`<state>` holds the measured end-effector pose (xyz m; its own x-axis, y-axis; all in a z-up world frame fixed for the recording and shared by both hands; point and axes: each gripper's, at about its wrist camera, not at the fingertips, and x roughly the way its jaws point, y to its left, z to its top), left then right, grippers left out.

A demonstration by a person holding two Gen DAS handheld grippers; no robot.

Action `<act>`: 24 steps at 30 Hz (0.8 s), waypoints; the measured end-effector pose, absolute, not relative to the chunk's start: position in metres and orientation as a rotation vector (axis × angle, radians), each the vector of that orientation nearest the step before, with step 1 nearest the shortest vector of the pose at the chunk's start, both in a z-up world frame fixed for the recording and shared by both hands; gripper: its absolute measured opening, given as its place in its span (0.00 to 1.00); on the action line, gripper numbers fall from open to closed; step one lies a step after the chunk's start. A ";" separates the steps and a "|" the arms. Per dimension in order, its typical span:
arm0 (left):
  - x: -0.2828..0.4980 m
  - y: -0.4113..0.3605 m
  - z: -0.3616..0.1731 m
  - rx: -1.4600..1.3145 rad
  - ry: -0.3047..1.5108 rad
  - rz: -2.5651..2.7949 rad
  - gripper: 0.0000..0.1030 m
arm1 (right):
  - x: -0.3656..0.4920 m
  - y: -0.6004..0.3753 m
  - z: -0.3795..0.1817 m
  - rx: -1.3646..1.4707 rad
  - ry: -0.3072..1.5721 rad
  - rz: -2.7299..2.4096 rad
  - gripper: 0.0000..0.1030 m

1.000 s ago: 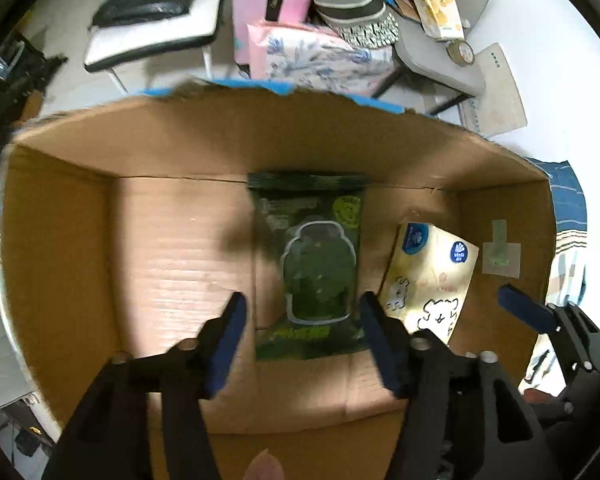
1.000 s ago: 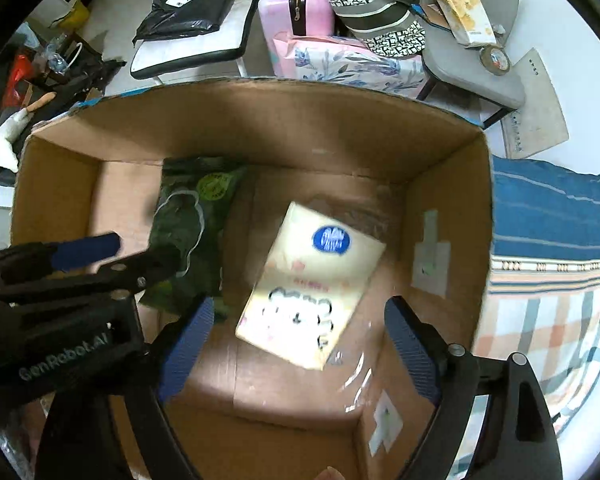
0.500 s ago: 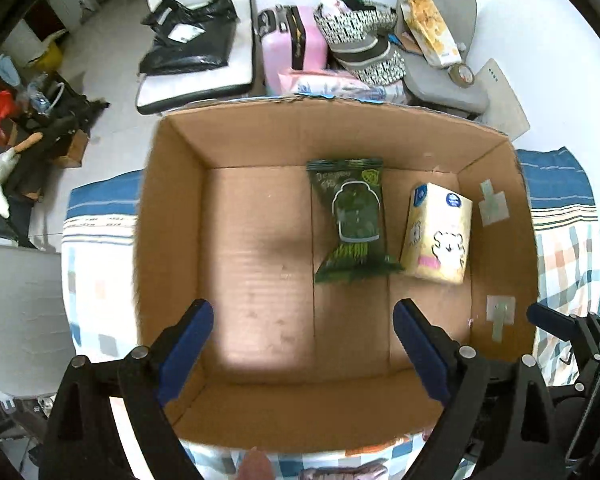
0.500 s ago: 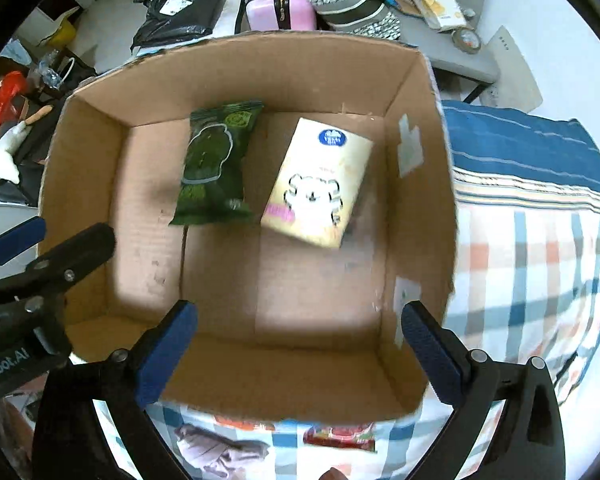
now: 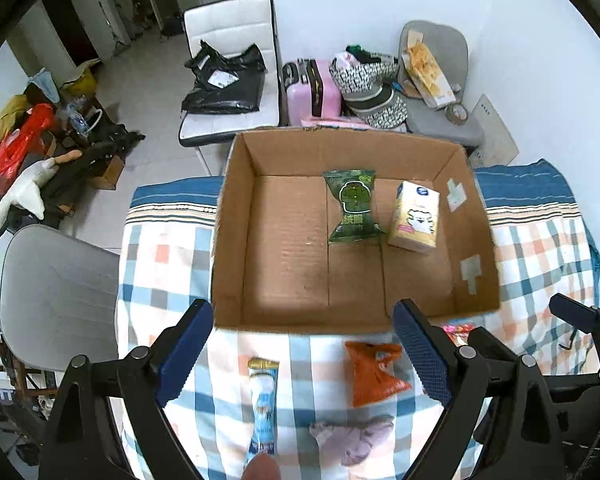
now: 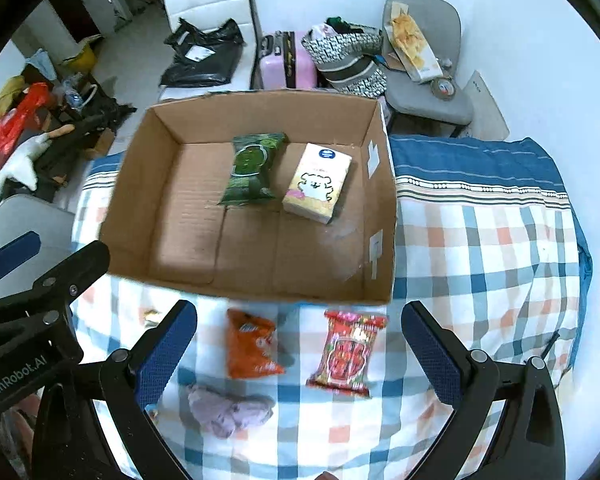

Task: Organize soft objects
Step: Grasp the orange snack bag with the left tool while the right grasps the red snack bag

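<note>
An open cardboard box (image 5: 236, 240) (image 6: 380, 216) sits on a checked cloth. Inside lie a green packet (image 5: 354, 206) (image 6: 252, 168) and a pale yellow tissue pack (image 5: 414, 218) (image 6: 318, 182), side by side. On the cloth in front of the box lie an orange packet (image 5: 374, 372) (image 6: 252, 344), a red packet (image 6: 348, 354), a blue stick packet (image 5: 263, 404) and a lilac crumpled cloth (image 5: 352, 438) (image 6: 228, 410). My left gripper (image 5: 302, 354) is open above the near cloth. My right gripper (image 6: 300, 350) is open too, with nothing between its fingers.
The checked cloth (image 6: 480, 248) covers the surface, with a blue striped border at the far side. Behind stand a white chair with a black bag (image 5: 224, 84), a pink suitcase (image 5: 314, 90) and a grey chair (image 5: 436, 92). A grey seat (image 5: 56, 292) is at the left.
Both grippers have pulled up and back out of the box, leaving the green packet and tissue pack inside. The items on the cloth in front have come into view.
</note>
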<state>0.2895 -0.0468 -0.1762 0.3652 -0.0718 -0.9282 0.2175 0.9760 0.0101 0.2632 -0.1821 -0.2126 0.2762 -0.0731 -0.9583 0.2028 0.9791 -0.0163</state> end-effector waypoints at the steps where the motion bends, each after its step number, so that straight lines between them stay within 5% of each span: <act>1: 0.282 -0.046 -0.169 0.143 1.167 -0.177 0.89 | 0.257 -0.180 -0.206 0.119 1.270 -0.174 1.00; 4: 0.266 -0.045 -0.155 0.141 1.142 -0.166 1.00 | 0.240 -0.175 -0.190 0.114 1.249 -0.147 1.00; 13: 0.231 -0.045 -0.145 0.087 1.128 -0.179 1.00 | 0.200 -0.192 -0.182 0.171 1.251 -0.135 1.00; 24: 0.231 -0.066 -0.282 0.090 1.419 -0.119 1.00 | 0.204 -0.254 -0.346 0.289 1.528 -0.278 1.00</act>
